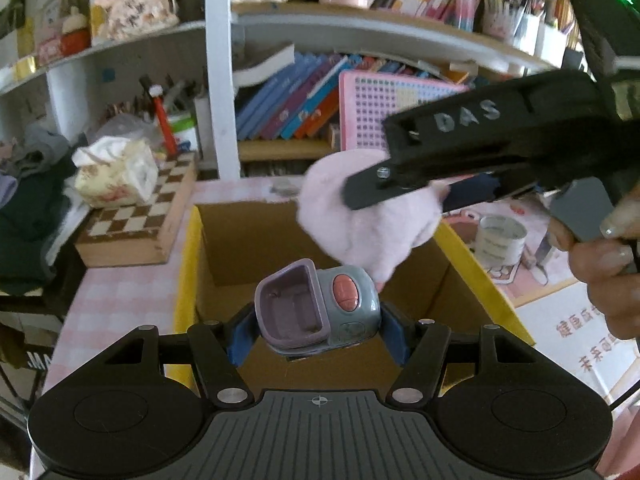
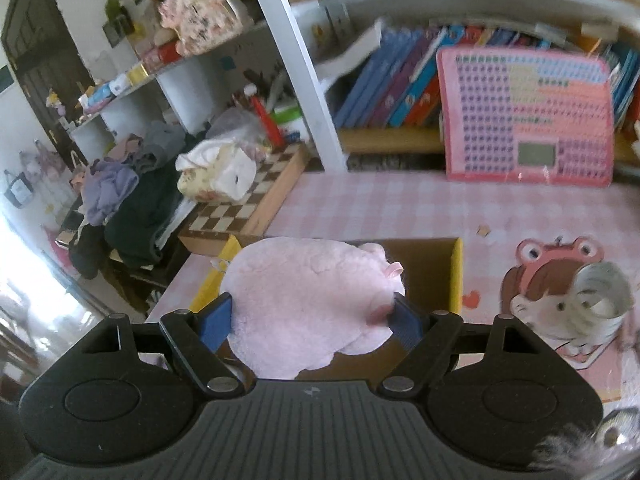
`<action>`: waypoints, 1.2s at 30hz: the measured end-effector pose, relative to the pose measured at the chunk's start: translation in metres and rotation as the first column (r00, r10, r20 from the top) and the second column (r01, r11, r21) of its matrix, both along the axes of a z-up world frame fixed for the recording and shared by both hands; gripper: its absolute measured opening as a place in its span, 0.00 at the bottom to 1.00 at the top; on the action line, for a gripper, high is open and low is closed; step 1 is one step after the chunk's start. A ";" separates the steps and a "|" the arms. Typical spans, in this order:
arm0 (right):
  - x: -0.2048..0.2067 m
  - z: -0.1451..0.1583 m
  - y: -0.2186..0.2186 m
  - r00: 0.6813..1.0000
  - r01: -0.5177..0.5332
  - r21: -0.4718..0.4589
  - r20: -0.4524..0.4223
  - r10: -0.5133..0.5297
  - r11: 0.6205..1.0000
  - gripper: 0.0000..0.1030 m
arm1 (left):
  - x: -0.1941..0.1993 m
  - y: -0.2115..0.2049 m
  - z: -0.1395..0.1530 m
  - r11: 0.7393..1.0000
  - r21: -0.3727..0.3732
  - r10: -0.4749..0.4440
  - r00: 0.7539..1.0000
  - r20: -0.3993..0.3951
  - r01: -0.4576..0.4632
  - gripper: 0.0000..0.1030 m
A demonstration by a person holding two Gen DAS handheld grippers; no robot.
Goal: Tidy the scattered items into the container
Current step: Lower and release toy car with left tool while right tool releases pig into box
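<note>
Both grippers were loaded: the left gripper (image 1: 318, 330) pinched one toy car (image 1: 316, 312) across its width, and the right gripper (image 2: 312, 322) squeezed one pink plush (image 2: 308, 300). Directly below and ahead of each lay the single open box (image 1: 240, 248). One cup (image 2: 600, 300) stood farther right.

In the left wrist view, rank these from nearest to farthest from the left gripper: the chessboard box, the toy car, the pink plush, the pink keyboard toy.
1. toy car, clamped in the left gripper.
2. pink plush, just beyond, upper right, above the cardboard box.
3. chessboard box, left on the table.
4. pink keyboard toy, back against the shelf.
</note>
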State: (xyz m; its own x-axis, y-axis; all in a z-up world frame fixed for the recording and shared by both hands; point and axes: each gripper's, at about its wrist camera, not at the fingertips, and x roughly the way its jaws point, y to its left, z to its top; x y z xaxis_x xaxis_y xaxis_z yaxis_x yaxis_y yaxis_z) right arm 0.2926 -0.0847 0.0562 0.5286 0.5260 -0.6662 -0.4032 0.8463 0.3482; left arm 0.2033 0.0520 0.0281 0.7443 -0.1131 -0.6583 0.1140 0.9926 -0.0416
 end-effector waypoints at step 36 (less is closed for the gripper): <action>0.071 -0.085 0.052 0.971 -0.141 -0.137 -0.213 0.110 0.980 0.80 | 0.042 -0.021 -0.050 0.996 0.002 0.084 0.981 -0.175 -0.085 0.62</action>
State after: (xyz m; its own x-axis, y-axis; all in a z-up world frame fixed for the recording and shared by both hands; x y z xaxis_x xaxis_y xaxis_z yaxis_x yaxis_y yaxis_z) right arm 0.3640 -0.0329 -0.0287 0.3100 0.4651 -0.8292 -0.4434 0.8423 0.3066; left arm 0.2454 0.0310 -0.0222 0.6248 -0.0592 -0.7786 0.0207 0.9980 -0.0593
